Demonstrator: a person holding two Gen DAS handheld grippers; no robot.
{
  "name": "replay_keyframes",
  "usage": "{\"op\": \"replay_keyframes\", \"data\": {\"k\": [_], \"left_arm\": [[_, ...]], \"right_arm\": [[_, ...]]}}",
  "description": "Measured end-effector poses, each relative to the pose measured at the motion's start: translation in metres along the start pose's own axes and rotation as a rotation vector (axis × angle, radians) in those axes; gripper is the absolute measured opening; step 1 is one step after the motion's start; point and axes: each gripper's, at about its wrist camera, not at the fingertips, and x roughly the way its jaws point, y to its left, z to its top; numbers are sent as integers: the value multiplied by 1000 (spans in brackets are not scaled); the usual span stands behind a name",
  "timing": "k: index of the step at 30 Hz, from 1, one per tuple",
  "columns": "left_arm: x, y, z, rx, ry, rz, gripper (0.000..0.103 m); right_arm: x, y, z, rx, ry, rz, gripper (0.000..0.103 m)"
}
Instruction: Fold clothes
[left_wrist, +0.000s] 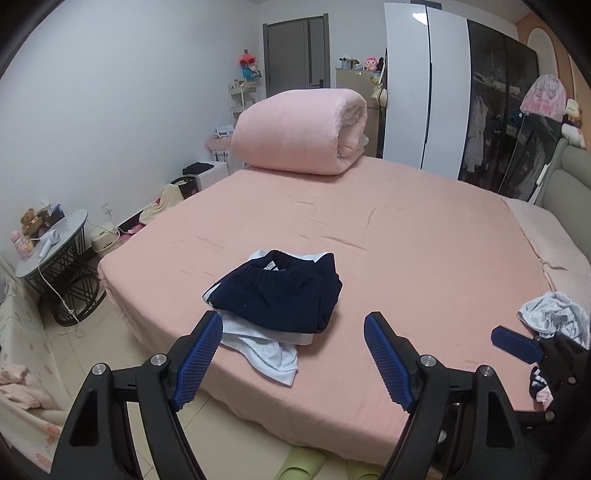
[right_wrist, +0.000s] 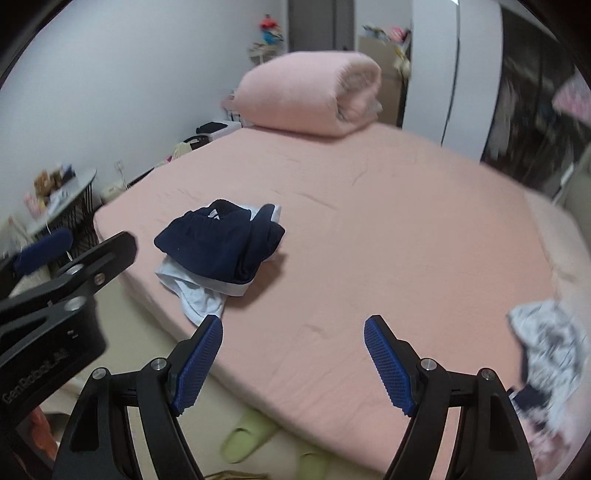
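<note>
A folded navy garment (left_wrist: 275, 293) lies on top of a folded white one (left_wrist: 266, 350) near the front left corner of the pink bed (left_wrist: 406, 240). The same stack shows in the right wrist view, the navy garment (right_wrist: 221, 243) over the white one (right_wrist: 199, 295). My left gripper (left_wrist: 293, 328) hangs open just short of the stack, nothing between its blue pads. My right gripper (right_wrist: 293, 332) is open too, above the bed's front edge, right of the stack. A crumpled white patterned garment (left_wrist: 554, 314) lies at the bed's right side, also (right_wrist: 546, 343).
A rolled pink duvet (left_wrist: 303, 133) sits at the bed's far end. A round side table (left_wrist: 55, 251) stands left of the bed. Green slippers (right_wrist: 247, 439) lie on the floor below the front edge. Wardrobes (left_wrist: 424, 85) line the back right.
</note>
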Motion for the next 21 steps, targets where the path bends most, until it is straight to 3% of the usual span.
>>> {"op": "replay_keyframes", "data": {"k": [14, 21], "left_arm": [[20, 6, -7, -14, 87, 24, 79], [19, 16, -7, -22, 59, 108, 79]], "right_arm": [[1, 22, -1, -62, -22, 10, 79], [8, 23, 0, -54, 3, 13, 79]]}}
